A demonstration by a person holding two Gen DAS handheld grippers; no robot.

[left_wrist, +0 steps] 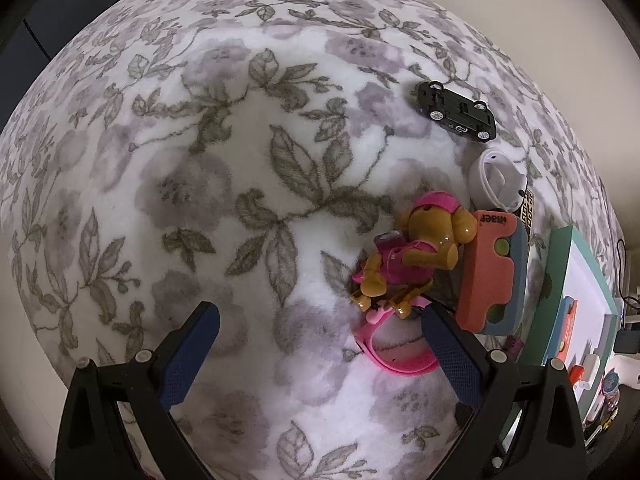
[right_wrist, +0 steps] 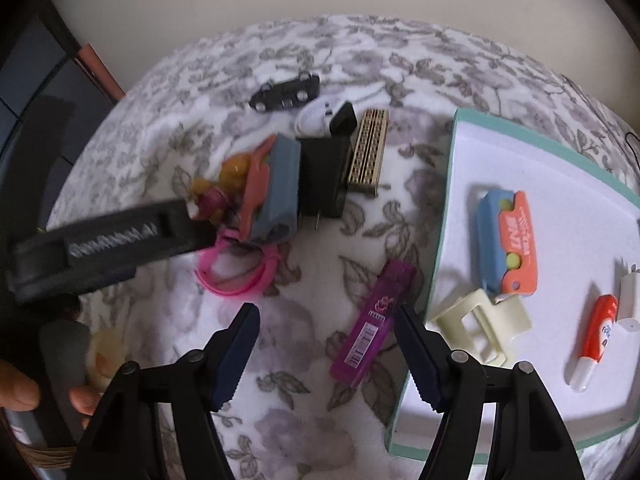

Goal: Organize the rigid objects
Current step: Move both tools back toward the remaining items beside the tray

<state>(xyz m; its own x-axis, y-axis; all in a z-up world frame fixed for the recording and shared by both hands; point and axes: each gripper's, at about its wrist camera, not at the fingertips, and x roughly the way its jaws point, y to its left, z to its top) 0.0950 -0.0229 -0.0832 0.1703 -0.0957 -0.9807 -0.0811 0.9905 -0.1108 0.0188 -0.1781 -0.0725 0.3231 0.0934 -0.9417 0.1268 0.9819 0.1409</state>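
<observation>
My left gripper point(left_wrist: 320, 320) is open and empty above the floral blanket, just left of a brown toy dog in pink point(left_wrist: 416, 248) with a pink strap point(left_wrist: 396, 356). An orange-and-blue case point(left_wrist: 490, 272), a white round lid point(left_wrist: 496, 180) and a black toy car point(left_wrist: 456, 110) lie beyond. My right gripper point(right_wrist: 326, 322) is open and empty, with a purple flat pack point(right_wrist: 374, 320) lying between its fingers. A teal-edged white tray point(right_wrist: 520, 152) on the right holds an orange-and-blue case point(right_wrist: 508, 240), a cream clip point(right_wrist: 480, 324) and an orange-white pen point(right_wrist: 596, 340).
A black charger point(right_wrist: 324, 176), a patterned gold box point(right_wrist: 366, 152) and the black car point(right_wrist: 286, 90) lie at the back. The left gripper's body point(right_wrist: 104, 240) crosses the left side of the right wrist view. A wall runs behind the bed.
</observation>
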